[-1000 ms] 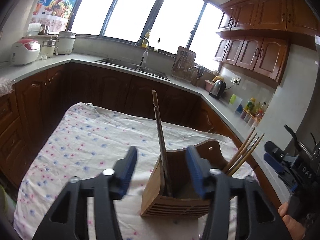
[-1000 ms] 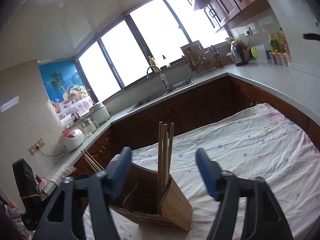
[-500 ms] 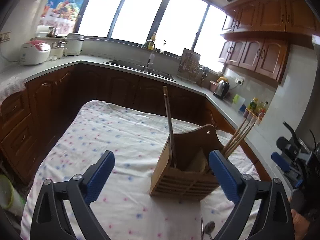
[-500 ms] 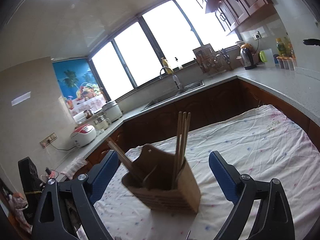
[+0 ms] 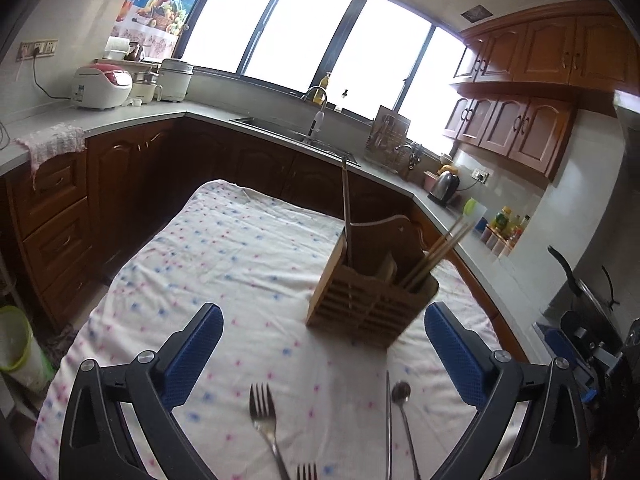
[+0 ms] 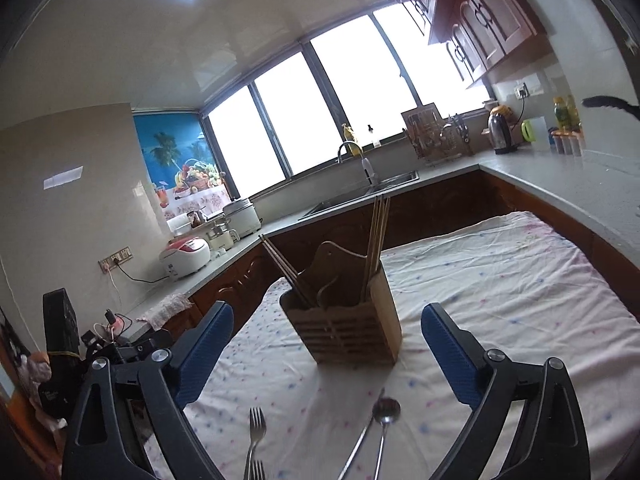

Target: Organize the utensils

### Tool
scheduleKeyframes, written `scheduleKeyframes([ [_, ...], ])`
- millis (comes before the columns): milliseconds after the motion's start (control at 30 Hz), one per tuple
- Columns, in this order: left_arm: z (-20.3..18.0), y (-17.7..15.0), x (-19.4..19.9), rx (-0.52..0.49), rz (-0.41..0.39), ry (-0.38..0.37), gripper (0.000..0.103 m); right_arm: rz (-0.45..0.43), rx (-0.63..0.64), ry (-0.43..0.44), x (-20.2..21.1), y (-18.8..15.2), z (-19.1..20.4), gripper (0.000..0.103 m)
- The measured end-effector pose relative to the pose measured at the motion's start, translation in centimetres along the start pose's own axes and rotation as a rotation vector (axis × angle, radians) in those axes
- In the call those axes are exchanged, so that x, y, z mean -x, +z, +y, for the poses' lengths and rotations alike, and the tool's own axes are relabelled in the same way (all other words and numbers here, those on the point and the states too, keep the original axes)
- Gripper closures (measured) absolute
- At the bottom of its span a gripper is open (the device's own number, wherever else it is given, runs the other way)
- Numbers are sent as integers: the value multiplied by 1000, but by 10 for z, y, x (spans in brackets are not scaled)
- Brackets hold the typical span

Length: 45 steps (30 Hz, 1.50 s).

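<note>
Two forks (image 5: 263, 414) (one nearly hidden) and spoon (image 5: 401, 394) are cut off below.

Left tongs (image 5: 323, 352) and right tongs (image 6: 327, 348) gape, empty.

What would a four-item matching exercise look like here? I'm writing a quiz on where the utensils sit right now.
Column one:
1. spoon
2. wooden chopsticks
3. fork
4. kettle

Column two:
A. on the grey counter
B. standing in the wooden utensil holder
C. flat on the tablecloth, bowl toward the holder
D. flat on the tablecloth, tines toward the holder

Pairs: 1-C, 2-B, 3-D, 4-A
</note>
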<state>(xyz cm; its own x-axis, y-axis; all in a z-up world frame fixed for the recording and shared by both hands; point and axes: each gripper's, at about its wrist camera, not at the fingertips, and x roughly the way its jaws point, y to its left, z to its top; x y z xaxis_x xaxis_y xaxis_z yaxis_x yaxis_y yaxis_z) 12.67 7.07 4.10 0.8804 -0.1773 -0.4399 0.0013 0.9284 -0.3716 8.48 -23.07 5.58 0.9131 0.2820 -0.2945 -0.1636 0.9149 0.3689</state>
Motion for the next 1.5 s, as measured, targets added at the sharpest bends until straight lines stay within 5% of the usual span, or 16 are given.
scheduleKeyframes([
  [300, -23, -32, 57, -122, -28, 69, 1, 2, 157, -32, 37, -12, 30, 5],
  [500, -44, -44, 102, -203, -120, 107, 1, -98, 229, -47, 73, -3, 48, 0],
  [667, -47, -81, 126, -256, -214, 132, 1, -135, 237, -78, 79, -37, 44, 0],
  [967, -40, -138, 110, -284, -169, 144, 1, -44, 222, -145, 64, -108, 24, 0],
  [1500, -43, -149, 106, -305, -146, 199, 1, -29, 243, -171, 66, -130, 21, 0],
])
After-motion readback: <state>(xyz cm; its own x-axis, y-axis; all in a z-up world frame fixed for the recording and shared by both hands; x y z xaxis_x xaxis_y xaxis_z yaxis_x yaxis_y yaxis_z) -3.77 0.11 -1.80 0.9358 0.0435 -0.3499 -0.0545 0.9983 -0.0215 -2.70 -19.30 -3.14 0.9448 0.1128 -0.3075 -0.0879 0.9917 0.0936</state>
